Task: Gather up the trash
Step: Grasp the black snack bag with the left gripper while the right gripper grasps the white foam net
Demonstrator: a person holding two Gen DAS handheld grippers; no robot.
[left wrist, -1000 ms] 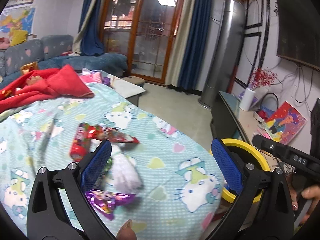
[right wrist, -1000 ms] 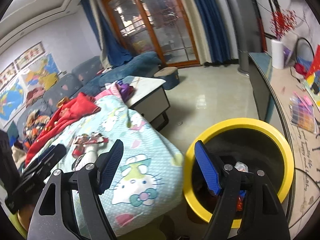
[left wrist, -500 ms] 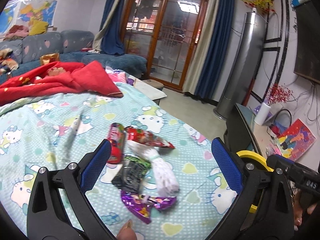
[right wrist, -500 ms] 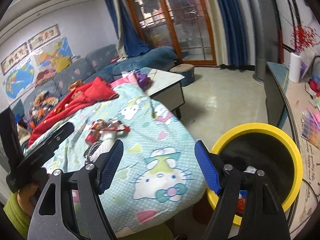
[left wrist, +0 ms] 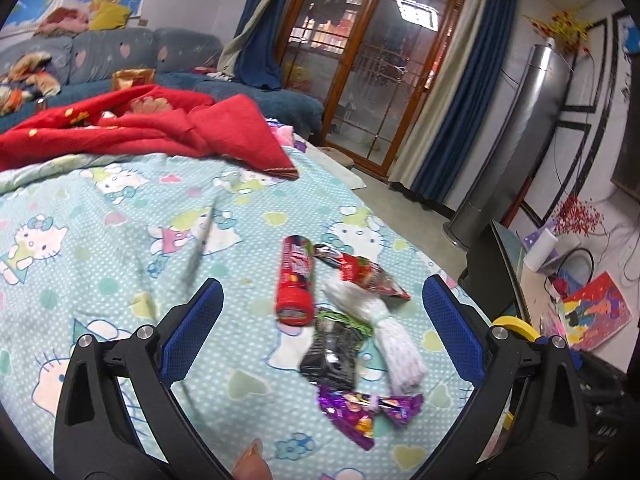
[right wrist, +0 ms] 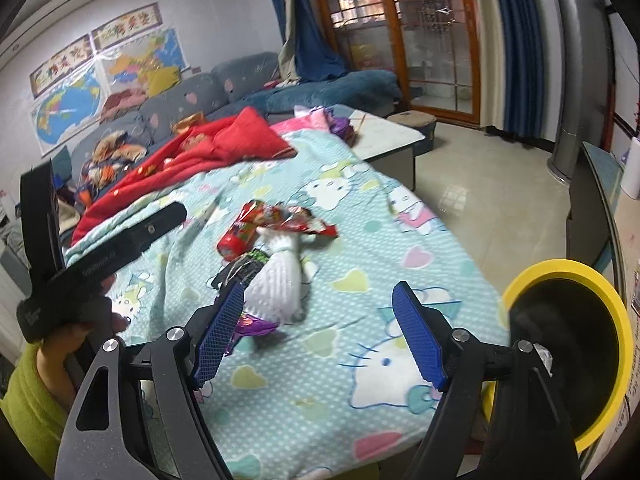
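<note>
A pile of trash lies on the Hello Kitty blanket (left wrist: 120,240): a red tube (left wrist: 294,280), a red wrapper (left wrist: 362,272), a white bundle (left wrist: 388,332), a black wrapper (left wrist: 332,350) and a purple wrapper (left wrist: 368,408). My left gripper (left wrist: 322,332) hovers open just short of the pile, holding nothing. My right gripper (right wrist: 320,340) is opening with nothing between its pads; the white bundle (right wrist: 280,280), red tube (right wrist: 236,236) and purple wrapper (right wrist: 252,326) sit ahead and to its left. The yellow-rimmed bin (right wrist: 554,266) stands on the floor at the right, beside the blanket's edge.
A red blanket (left wrist: 168,128) is heaped at the far side, with a sofa (right wrist: 240,80) behind it. A low table (right wrist: 384,132) and tiled floor (right wrist: 480,200) lie to the right, then a TV stand (left wrist: 508,264). A hand in a green sleeve (right wrist: 28,392) holds the left gripper.
Both grippers swung left, away from the yellow bin and toward the trash pile. The bin slid to the right edge of both views. The pile now sits ahead of both grippers.
</note>
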